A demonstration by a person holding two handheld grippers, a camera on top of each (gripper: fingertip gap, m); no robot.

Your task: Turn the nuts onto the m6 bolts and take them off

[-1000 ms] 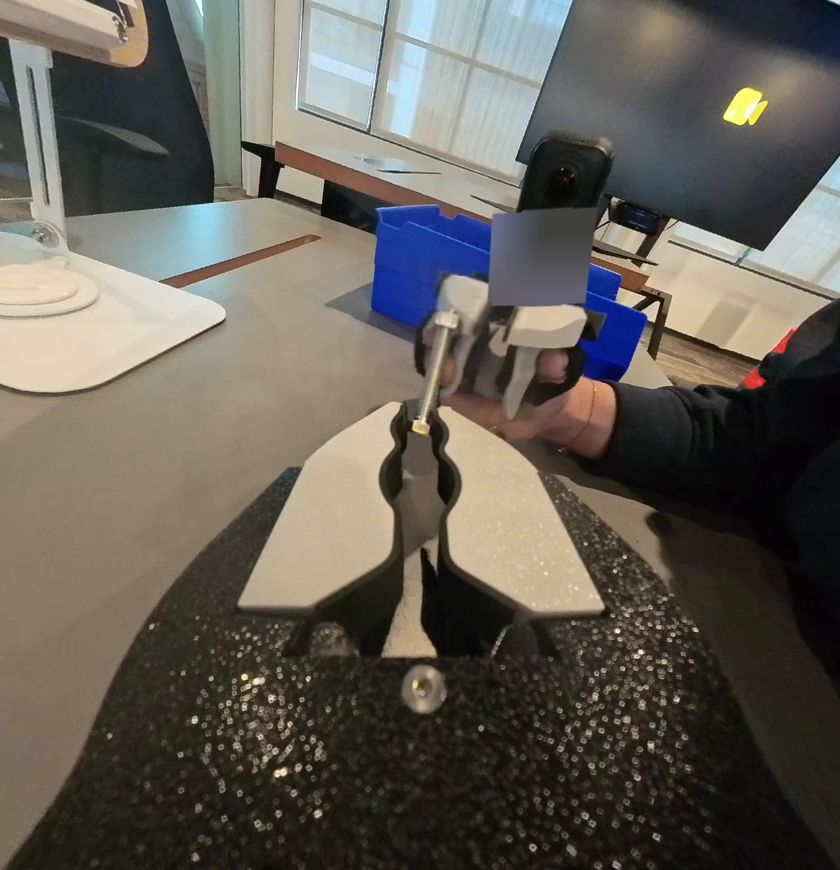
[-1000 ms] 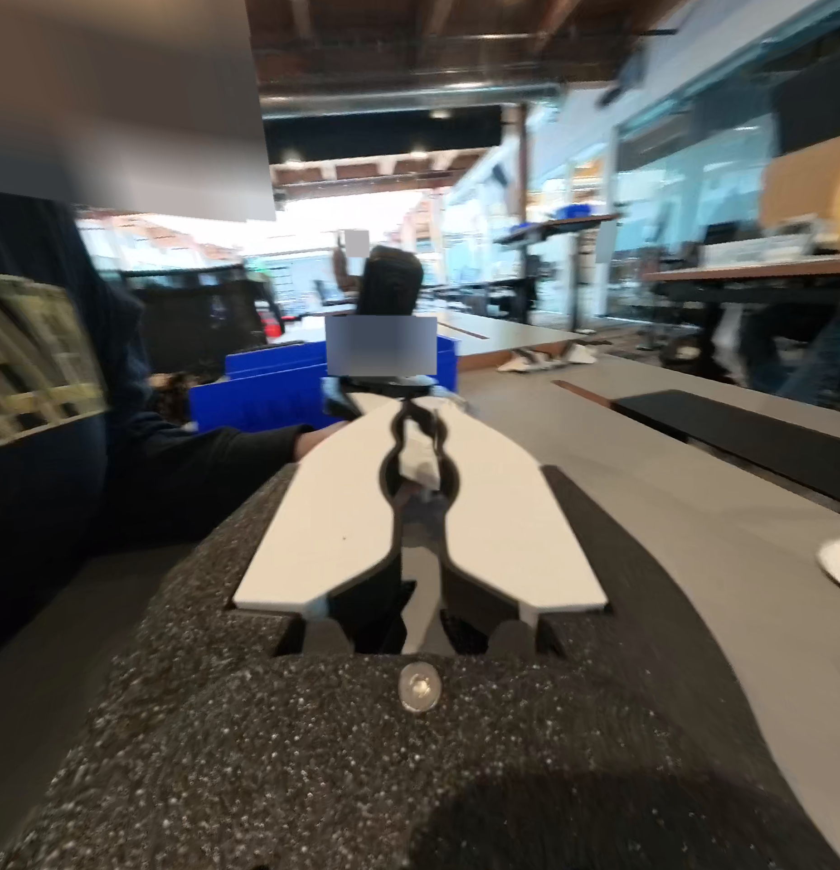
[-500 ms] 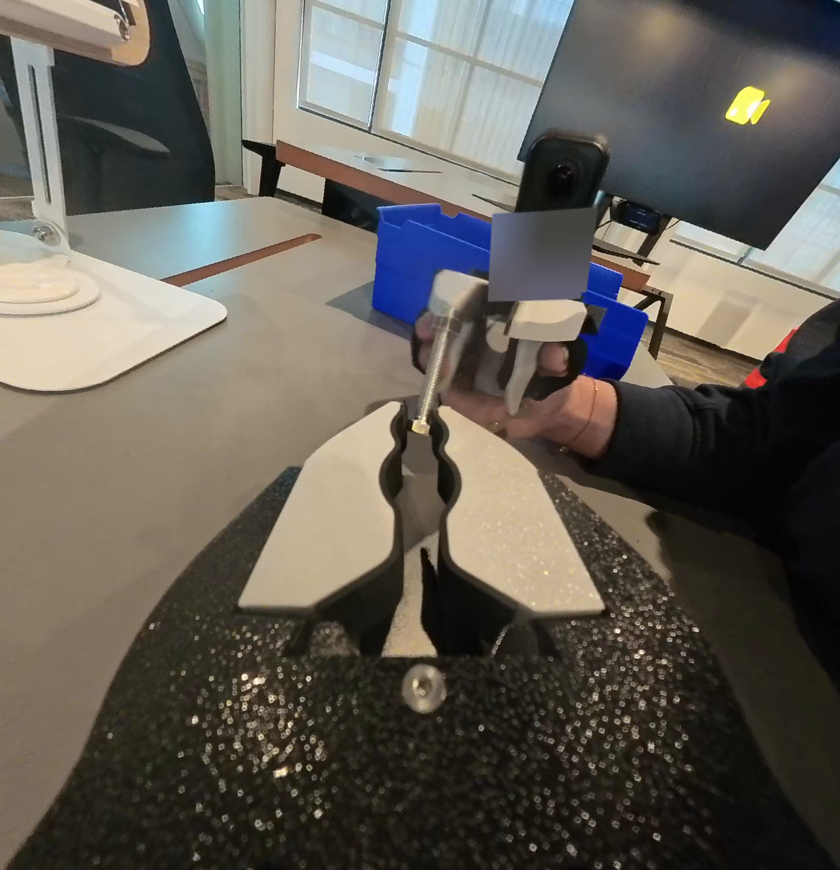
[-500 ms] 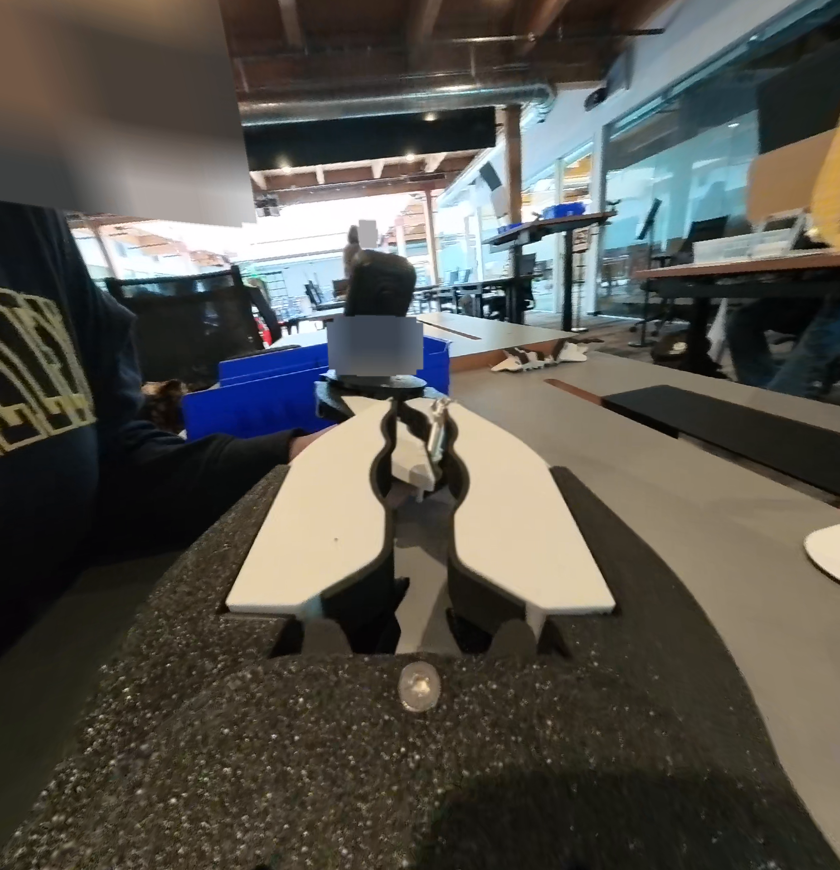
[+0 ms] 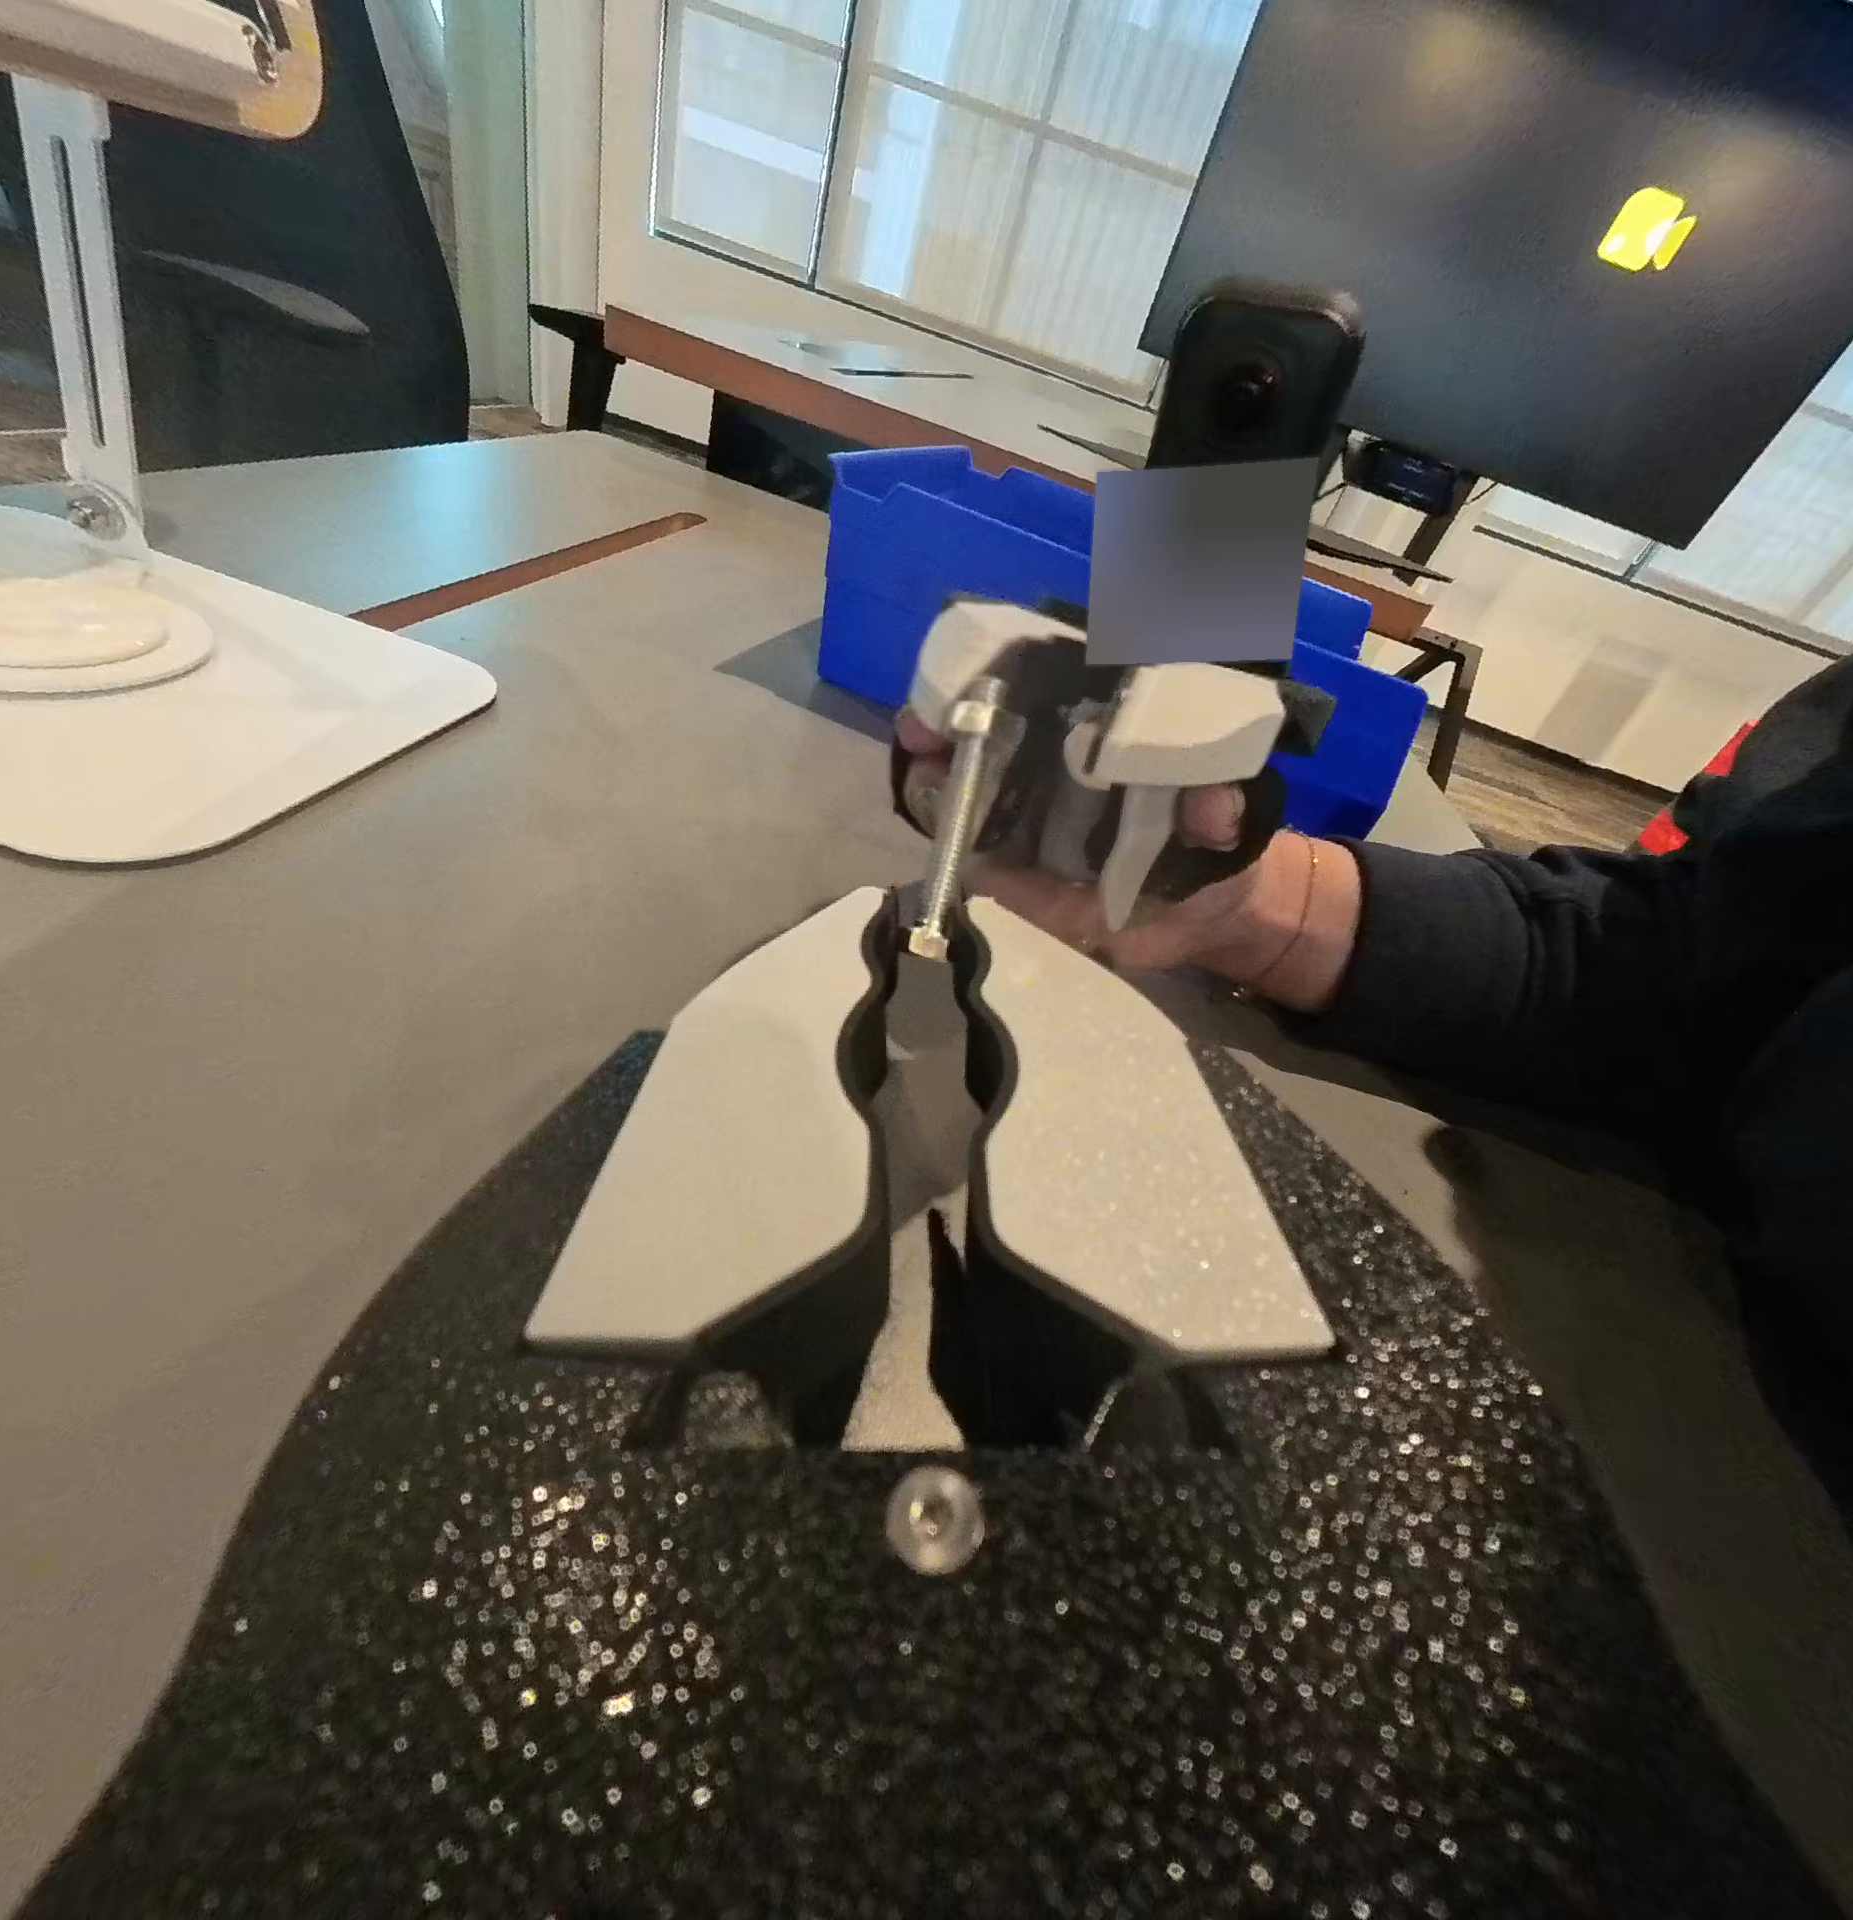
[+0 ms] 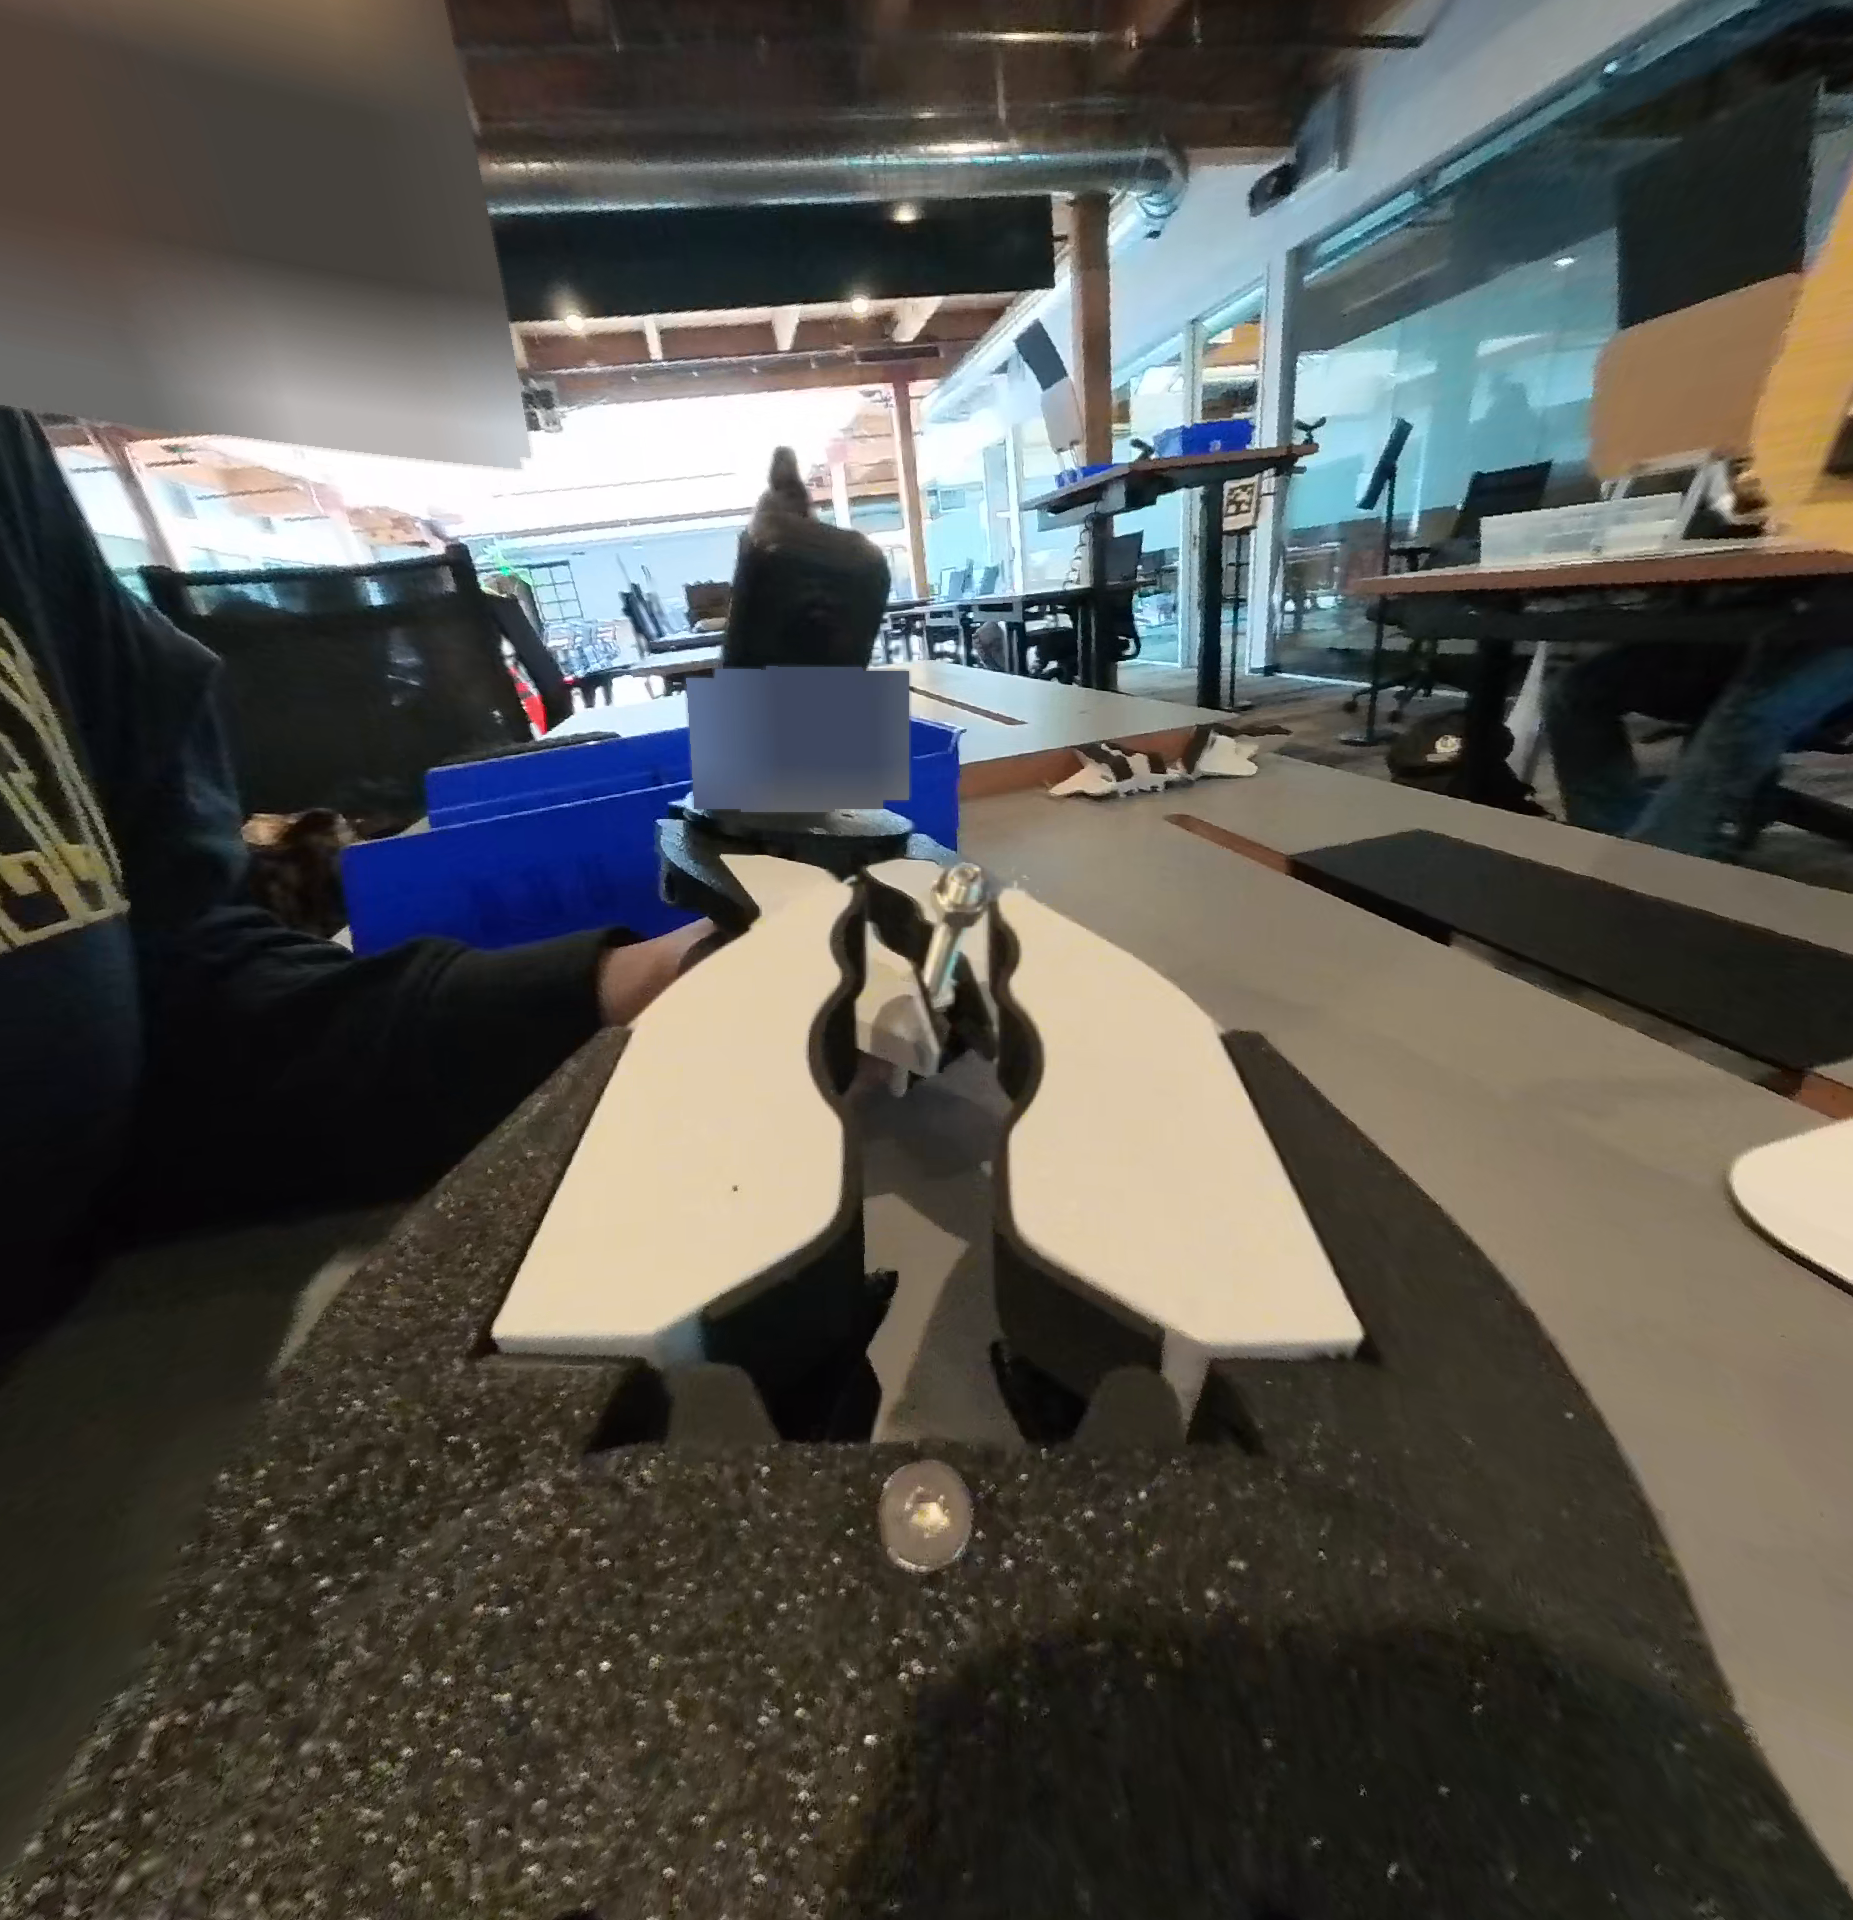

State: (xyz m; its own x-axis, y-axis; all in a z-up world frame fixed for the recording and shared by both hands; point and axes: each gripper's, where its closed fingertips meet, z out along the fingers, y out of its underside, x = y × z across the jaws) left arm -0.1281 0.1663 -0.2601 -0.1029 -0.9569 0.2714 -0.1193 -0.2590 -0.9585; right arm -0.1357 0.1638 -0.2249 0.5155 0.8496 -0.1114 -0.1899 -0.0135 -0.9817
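Observation:
My left gripper (image 5: 927, 920) is shut on a small nut (image 5: 927, 943) at the threaded end of a silver bolt (image 5: 958, 821). The bolt rises, tilted, towards my right gripper (image 5: 1057, 717), which faces me with its jaws apart. The bolt head (image 5: 971, 717) lies by one finger (image 5: 963, 649) of that gripper. In the right wrist view my right gripper (image 6: 922, 894) is open, and the bolt (image 6: 948, 935) stands between its fingertips, close to the right finger (image 6: 1098, 1091). The left gripper's fingertips (image 6: 901, 1039) show behind the gap.
Blue plastic bins (image 5: 953, 582) stand on the grey table (image 5: 486, 987) behind the grippers. A white flat stand base (image 5: 226, 748) is at the left. A person's dark sleeve (image 5: 1524, 966) reaches in from the right. A black mat (image 6: 1576, 935) lies farther off. Only a small space, under 4 cm, lies between the two pairs of fingers.
My right gripper has opened, from nearly shut around the bolt head to jaws well apart. My left gripper has stayed shut on the nut, and the bolt has barely moved.

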